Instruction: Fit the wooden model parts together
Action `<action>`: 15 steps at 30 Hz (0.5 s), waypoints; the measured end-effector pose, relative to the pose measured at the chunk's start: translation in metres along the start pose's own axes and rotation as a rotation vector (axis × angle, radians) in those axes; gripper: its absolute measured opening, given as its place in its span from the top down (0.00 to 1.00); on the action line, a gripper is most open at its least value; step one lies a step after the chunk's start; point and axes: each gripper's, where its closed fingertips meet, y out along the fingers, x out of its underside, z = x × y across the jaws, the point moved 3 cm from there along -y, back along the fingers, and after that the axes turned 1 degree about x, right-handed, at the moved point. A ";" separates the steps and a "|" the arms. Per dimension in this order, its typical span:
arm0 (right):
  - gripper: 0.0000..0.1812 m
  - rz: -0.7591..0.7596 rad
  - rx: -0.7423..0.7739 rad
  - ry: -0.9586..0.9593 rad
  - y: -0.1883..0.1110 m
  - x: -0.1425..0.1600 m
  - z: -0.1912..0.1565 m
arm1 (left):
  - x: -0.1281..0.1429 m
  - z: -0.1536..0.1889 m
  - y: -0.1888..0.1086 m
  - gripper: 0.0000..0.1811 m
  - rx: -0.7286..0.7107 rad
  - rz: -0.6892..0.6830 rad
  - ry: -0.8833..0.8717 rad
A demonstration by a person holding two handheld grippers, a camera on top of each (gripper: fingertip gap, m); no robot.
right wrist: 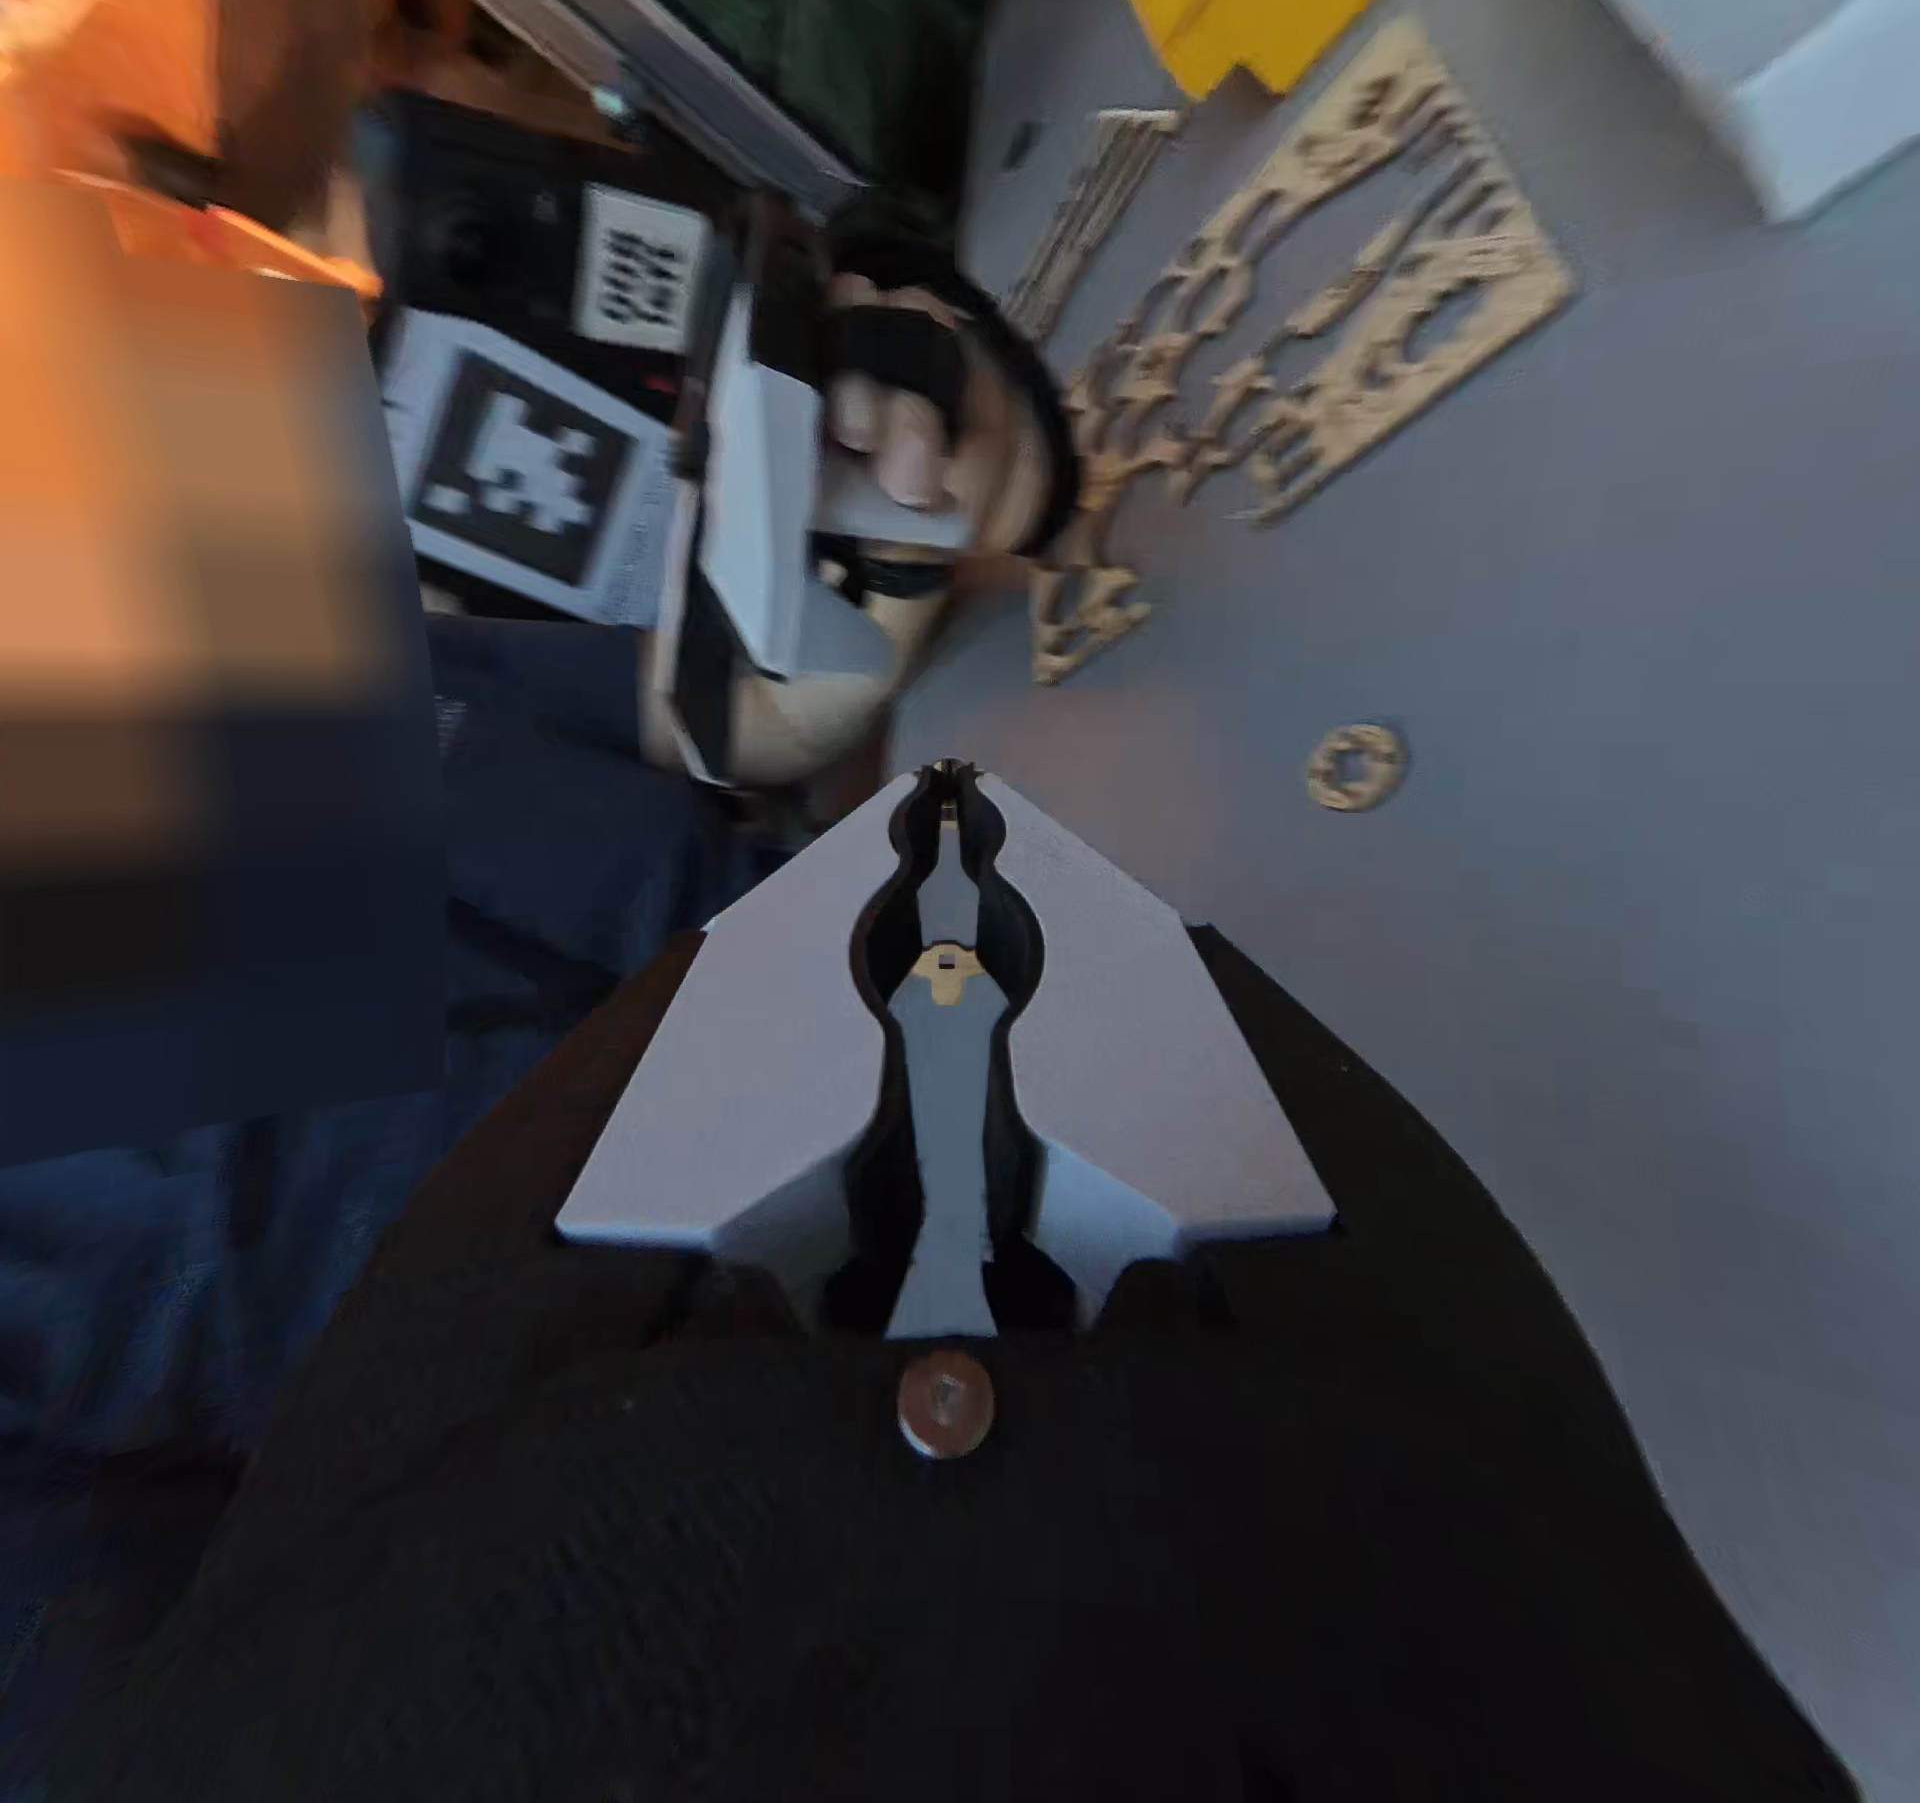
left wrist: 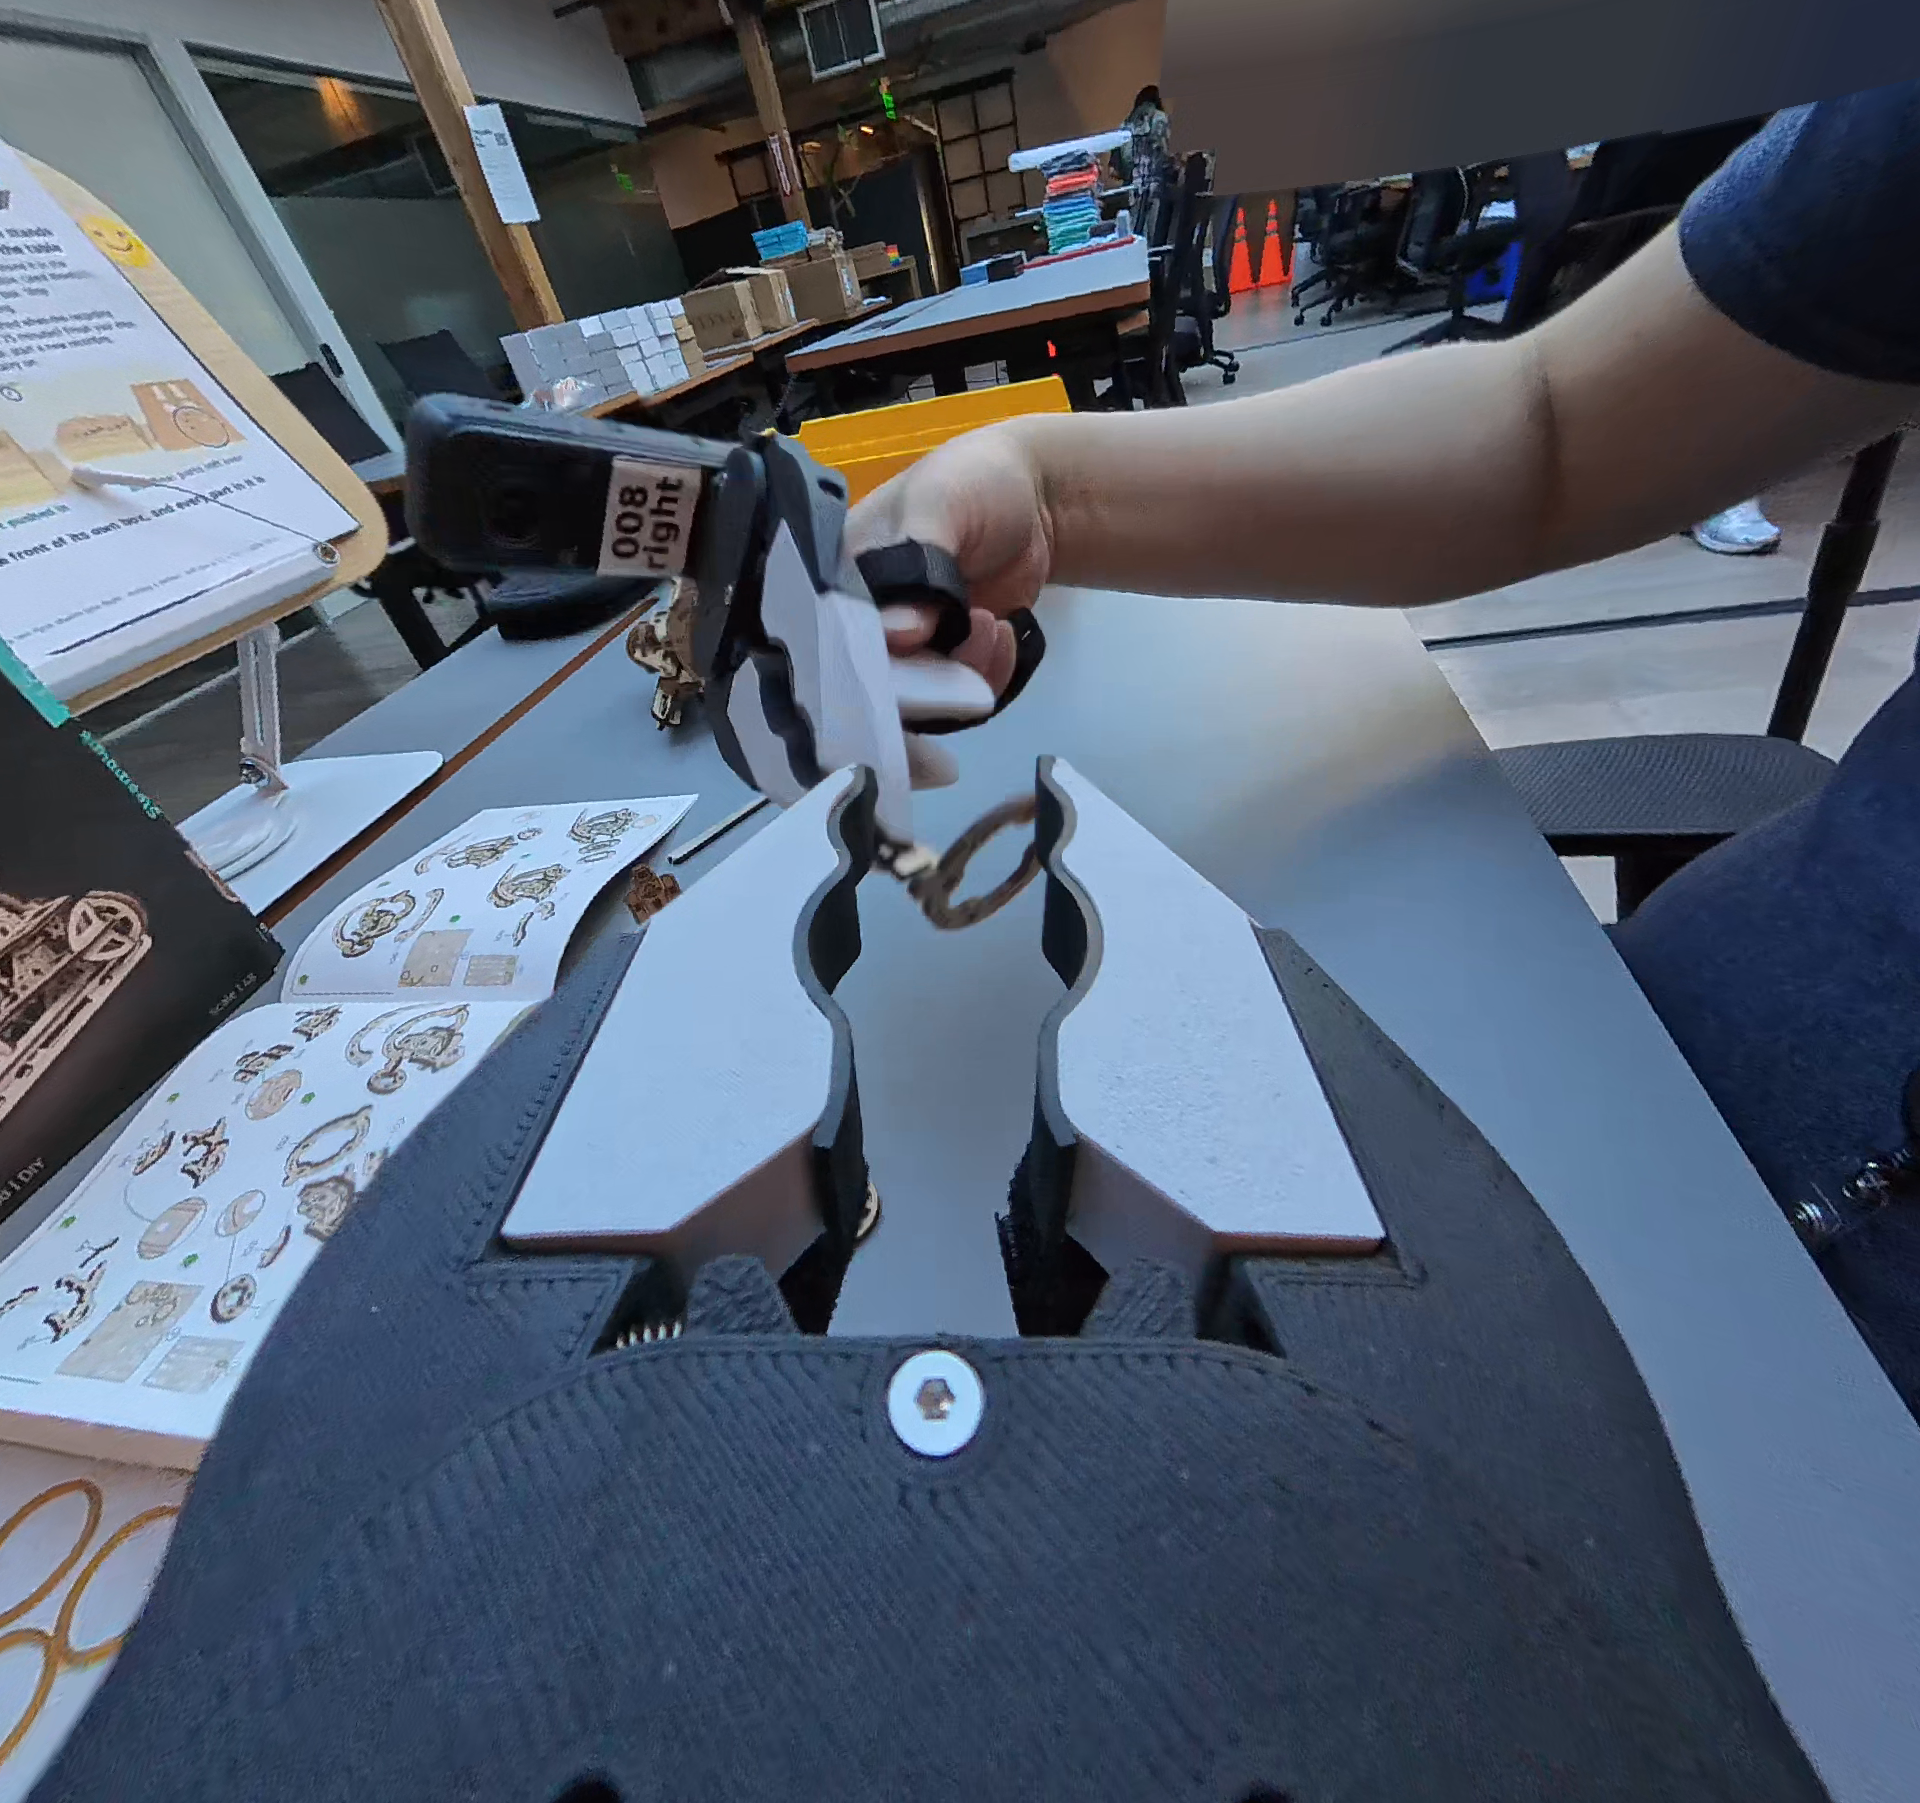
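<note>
My left gripper (left wrist: 951, 792) is open and hovers over the grey table (left wrist: 1299, 818). My right gripper (left wrist: 896, 844) reaches in from the upper left and is shut on the tab of a dark wooden ring part (left wrist: 982, 865). The ring hangs between my left fingertips, close to the right one, and is not clamped by them. In the right wrist view my right gripper (right wrist: 948, 779) is shut, and a tan bit of the part (right wrist: 943, 979) shows between its fingers. A wooden parts sheet (right wrist: 1299, 319) and a small wooden ring (right wrist: 1356, 766) lie on the table.
An open instruction booklet (left wrist: 416, 932), a black box (left wrist: 94, 932) and a document stand (left wrist: 156, 423) stand at the left. A partly built wooden model (left wrist: 665, 652) and a yellow bin (left wrist: 935, 428) are farther back. A small wooden piece (left wrist: 652, 891) lies by the booklet. Tip to tip, the grippers are about 4 cm apart.
</note>
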 end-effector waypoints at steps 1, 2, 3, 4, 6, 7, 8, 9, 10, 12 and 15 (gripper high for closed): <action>1.00 -0.027 0.146 -0.076 -0.003 0.005 0.015 | -0.001 -0.002 -0.002 0.84 -0.003 0.007 -0.015; 1.00 -0.062 0.257 -0.161 -0.005 0.010 0.024 | -0.002 -0.006 -0.005 0.85 -0.016 0.013 -0.025; 1.00 -0.098 0.328 -0.238 -0.004 0.015 0.028 | -0.003 -0.010 -0.008 0.85 -0.039 0.022 -0.032; 0.99 -0.137 0.380 -0.306 -0.001 0.020 0.029 | -0.004 -0.014 -0.011 0.85 -0.061 0.036 -0.038; 1.00 -0.215 0.521 -0.417 0.003 0.027 0.037 | -0.010 -0.024 -0.019 0.86 -0.113 0.078 -0.058; 1.00 -0.259 0.580 -0.470 0.006 0.031 0.040 | -0.013 -0.030 -0.024 0.87 -0.142 0.105 -0.070; 1.00 -0.301 0.615 -0.523 0.009 0.035 0.041 | -0.016 -0.035 -0.030 0.87 -0.169 0.135 -0.083; 1.00 -0.329 0.649 -0.564 0.013 0.038 0.043 | -0.020 -0.039 -0.036 0.88 -0.191 0.170 -0.097; 1.00 -0.358 0.679 -0.585 0.015 0.040 0.045 | -0.024 -0.043 -0.043 0.88 -0.209 0.207 -0.111; 1.00 -0.408 0.692 -0.596 0.021 0.047 0.048 | -0.030 -0.050 -0.055 0.89 -0.233 0.267 -0.140; 0.98 -0.412 0.729 -0.576 0.024 0.048 0.053 | -0.033 -0.057 -0.067 0.90 -0.263 0.296 -0.156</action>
